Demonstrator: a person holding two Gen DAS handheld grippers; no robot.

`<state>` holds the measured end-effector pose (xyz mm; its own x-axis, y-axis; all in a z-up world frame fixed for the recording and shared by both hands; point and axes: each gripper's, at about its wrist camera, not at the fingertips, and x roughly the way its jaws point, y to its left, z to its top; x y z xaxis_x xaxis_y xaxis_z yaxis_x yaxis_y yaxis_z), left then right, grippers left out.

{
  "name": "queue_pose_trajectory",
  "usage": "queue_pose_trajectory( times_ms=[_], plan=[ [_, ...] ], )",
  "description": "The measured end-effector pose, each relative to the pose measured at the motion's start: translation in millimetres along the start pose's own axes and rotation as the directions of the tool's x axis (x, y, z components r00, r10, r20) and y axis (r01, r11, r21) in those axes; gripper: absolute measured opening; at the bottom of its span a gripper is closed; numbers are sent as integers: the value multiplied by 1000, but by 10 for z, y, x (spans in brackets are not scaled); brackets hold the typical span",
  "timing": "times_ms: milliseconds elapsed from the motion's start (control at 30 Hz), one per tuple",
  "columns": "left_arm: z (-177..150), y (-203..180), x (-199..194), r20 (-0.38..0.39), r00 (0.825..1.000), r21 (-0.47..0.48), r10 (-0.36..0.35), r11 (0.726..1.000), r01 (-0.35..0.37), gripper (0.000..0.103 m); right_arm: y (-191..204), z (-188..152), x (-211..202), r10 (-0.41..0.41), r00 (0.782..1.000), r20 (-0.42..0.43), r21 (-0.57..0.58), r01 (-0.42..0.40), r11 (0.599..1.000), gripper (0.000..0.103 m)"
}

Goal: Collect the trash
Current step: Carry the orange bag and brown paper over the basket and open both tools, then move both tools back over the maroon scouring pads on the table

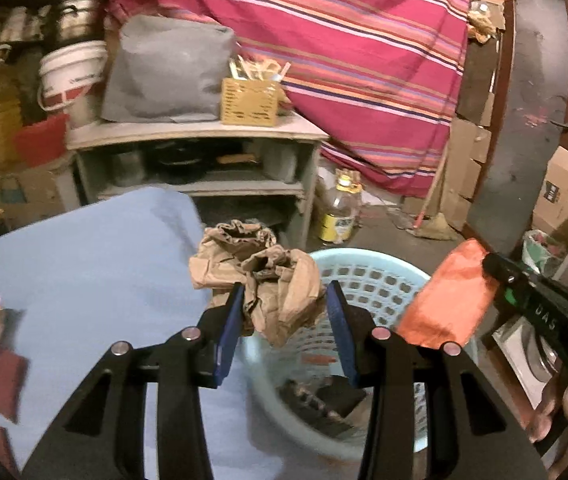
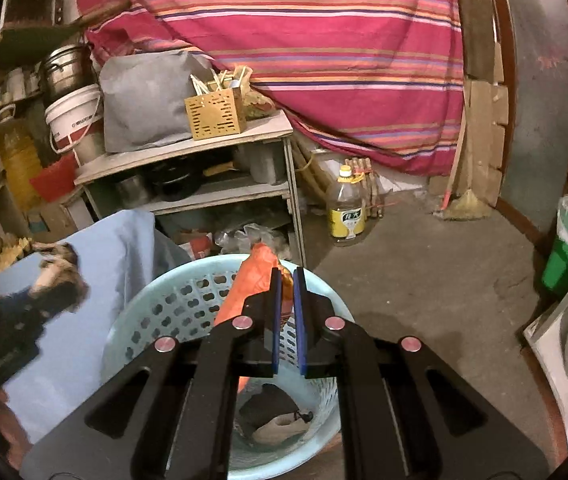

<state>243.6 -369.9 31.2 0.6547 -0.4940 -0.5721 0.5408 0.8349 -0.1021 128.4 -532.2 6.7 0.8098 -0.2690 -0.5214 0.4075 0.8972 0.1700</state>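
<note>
Both grippers hold trash above the pale-blue laundry basket (image 2: 156, 304), beside the blue-covered table (image 1: 84, 272).

The left gripper (image 1: 284, 300) pinches a crumpled brown paper bag (image 1: 268, 280), light, soft and crushable, best held at its bunched middle. The right gripper (image 2: 287, 280) is pressed onto an orange wrapper (image 2: 256, 276), probably thin, slippery film.

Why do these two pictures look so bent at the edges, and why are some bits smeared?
Both views are fisheye, so straight lines bow and black corners frame each picture. In the left wrist view the wrappers on the blue cloth are streaked with motion blur. In the right wrist view the left gripper at the left edge is smeared, while the basket stays fairly sharp. Lighting is dim and warm.
</note>
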Motion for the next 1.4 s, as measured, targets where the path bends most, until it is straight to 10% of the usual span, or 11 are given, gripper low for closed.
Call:
queue_pose_trajectory(
  times_ms=[300, 433, 833, 900, 967, 1167, 1400],
  plan=[
    [-20, -235, 359, -46, 999, 15, -15, 1000, 15, 45, -128, -11, 59, -10, 1000, -13, 39, 11, 999, 7],
    [-26, -254, 328, -30, 999, 32, 21, 999, -20, 70, -164, -10, 58, -8, 1000, -12, 56, 9, 998, 7],
    [-56, 167, -21, 1, 997, -30, 71, 997, -71, 85, -71, -12, 131, 6, 1000, -16, 47, -5, 999, 9],
    [-68, 242, -57, 0, 997, -40, 77, 996, -77, 85, -32, -12, 148, 3, 1000, -20, 47, -2, 999, 18],
    [-83, 312, -93, 0, 996, -48, 88, 995, -87, 86, -3, -2, 162, 28, 999, -24, 48, -27, 998, 68],
    [-139, 535, -261, 9, 993, -70, 118, 991, -117, 87, 210, -30, 137, -5, 1000, -6, -10, 5, 1000, 93],
    [-241, 842, -511, 9, 985, -110, 171, 980, -168, 88, 367, -135, 92, 0, 1000, -11, -17, 0, 1000, 98]
  ],
)
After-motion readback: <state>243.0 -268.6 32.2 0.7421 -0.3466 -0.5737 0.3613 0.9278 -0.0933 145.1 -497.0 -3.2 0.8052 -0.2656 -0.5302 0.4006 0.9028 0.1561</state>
